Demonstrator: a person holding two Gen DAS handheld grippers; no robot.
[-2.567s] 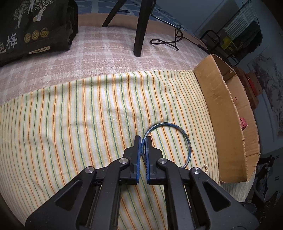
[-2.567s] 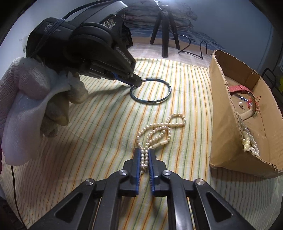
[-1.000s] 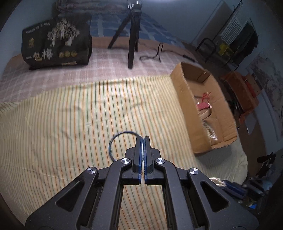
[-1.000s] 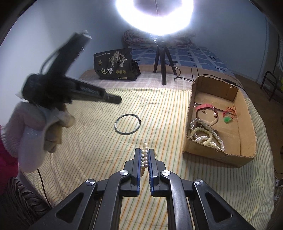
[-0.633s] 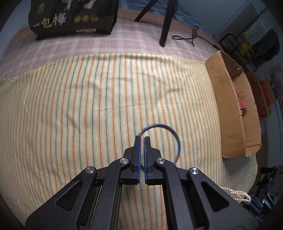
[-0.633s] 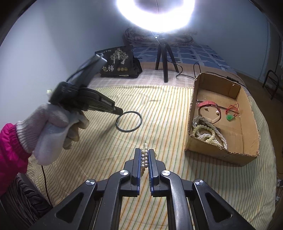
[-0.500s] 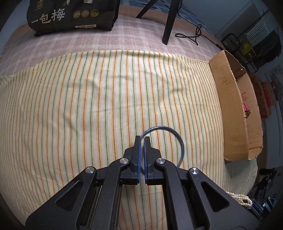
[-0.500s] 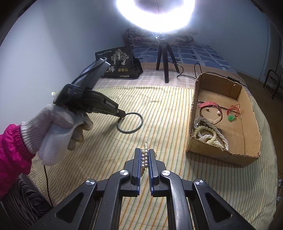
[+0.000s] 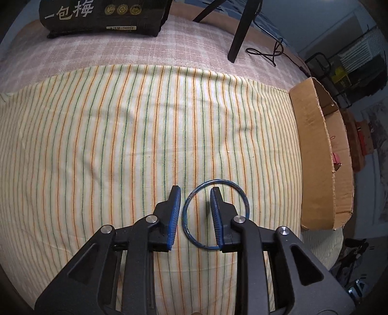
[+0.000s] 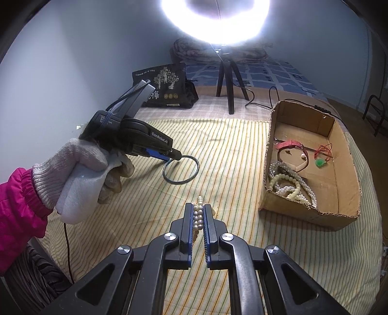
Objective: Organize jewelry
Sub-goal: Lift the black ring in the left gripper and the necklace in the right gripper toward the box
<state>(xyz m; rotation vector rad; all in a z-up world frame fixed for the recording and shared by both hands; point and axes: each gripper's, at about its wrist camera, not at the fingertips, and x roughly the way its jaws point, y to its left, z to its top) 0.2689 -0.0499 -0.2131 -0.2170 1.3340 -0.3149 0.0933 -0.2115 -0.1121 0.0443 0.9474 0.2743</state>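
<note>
Now, left gripper: jaws just opened, straddling the bangle's rim, left of the cardboard box.
Right gripper: clamped on pearl necklace.

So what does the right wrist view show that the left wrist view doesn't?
Only the right wrist view shows the right gripper shut on a pearl necklace, the jewelry inside the cardboard box, the gloved hand and the ring light. Only the left wrist view shows the left gripper, jaws just opened astride the bangle's rim. Both show bangle, box, striped cloth and black bag.
</note>
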